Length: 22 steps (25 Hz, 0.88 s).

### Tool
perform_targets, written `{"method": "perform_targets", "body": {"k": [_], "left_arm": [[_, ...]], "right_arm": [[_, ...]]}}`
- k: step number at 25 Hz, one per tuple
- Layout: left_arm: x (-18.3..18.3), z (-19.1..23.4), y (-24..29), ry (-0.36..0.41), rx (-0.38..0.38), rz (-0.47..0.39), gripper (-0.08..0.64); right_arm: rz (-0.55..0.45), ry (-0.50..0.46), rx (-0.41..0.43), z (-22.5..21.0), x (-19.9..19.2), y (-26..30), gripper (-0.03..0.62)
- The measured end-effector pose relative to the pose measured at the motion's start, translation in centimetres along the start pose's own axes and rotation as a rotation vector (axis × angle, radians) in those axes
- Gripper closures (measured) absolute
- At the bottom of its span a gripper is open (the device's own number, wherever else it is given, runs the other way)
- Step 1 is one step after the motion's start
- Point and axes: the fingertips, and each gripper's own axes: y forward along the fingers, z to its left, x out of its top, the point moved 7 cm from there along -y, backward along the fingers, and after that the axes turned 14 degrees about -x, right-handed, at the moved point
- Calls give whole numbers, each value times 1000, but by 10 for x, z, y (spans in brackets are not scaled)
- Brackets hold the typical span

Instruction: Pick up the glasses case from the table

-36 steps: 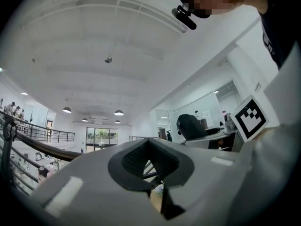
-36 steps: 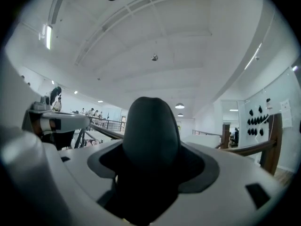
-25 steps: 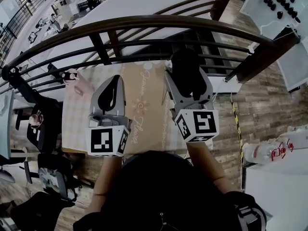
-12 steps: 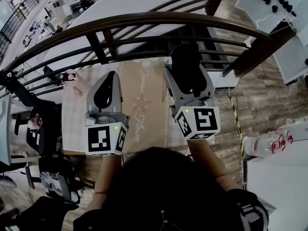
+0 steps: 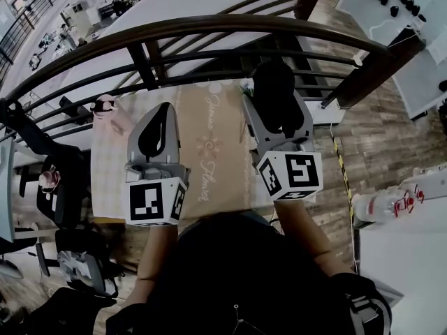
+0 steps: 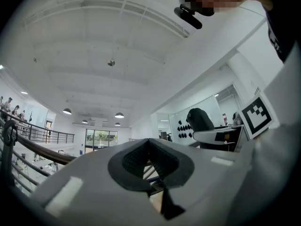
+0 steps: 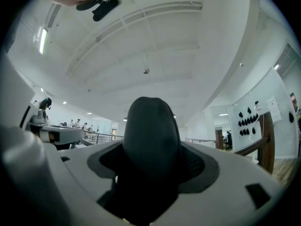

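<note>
Holding glasses case point(image 7: 150, 135) aloft, right gripper point(image 5: 276, 117) clenched on it.
Case stands between the jaws and past their tips, well clear of table point(image 5: 105, 180) beneath. Left gripper point(image 6: 150, 157) closed, empty. Pick-up looks achieved; next likely needs only steady grip.

Black glasses case point(image 7: 150, 140), tan mat point(image 5: 218, 117) — floral

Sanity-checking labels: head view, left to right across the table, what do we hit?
chair → pink item → left gripper → runner → right gripper clamping the case → bottle
</note>
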Motion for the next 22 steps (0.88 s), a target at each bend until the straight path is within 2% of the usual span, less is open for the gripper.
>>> {"method": "perform_targets", "body": {"k": [7,22], "left_arm": [[-15,1,-21,-18,-13,3,549],[-15,-2,-40,-32,-21,-12,549]], "right_arm": [[23,1,-10,15,-15,-20,245],[31,-14,-31,21,-17,-40,245]]}}
